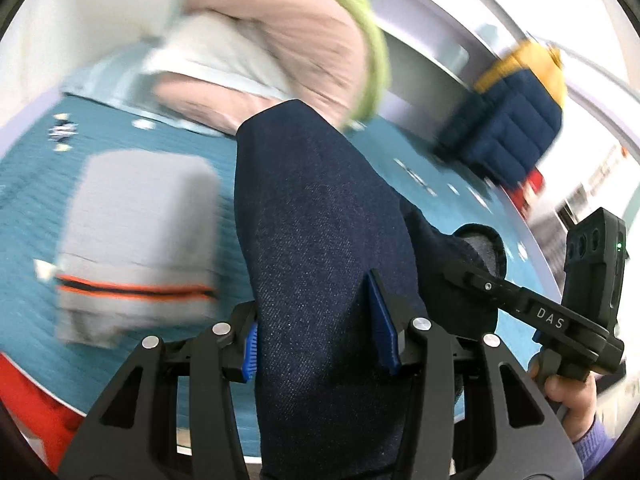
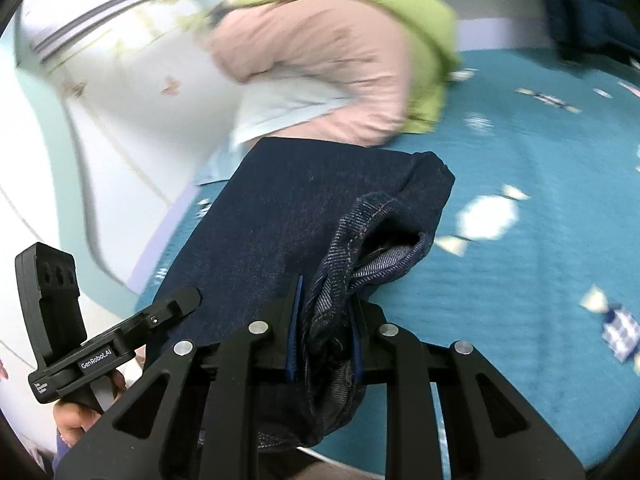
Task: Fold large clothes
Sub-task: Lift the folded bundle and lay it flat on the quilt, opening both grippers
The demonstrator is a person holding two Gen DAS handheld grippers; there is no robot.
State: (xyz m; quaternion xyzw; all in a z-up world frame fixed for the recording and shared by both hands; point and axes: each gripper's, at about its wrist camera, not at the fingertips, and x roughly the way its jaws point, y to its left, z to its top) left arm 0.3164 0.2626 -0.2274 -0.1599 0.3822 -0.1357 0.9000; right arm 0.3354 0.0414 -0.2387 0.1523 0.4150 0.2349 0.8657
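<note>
— Both tongs, what do they hold?
— Left gripper is clamped on the dark jeans; right gripper pinches their bunched hem.
— Where do the jeans lie?
— On the teal bed cover, reaching over its near edge, before a blurred clothes pile.

My left gripper is clamped on the dark denim, its 2 jaws fairly wide; my right gripper pinches a bunched hem, jaws close together.
</note>
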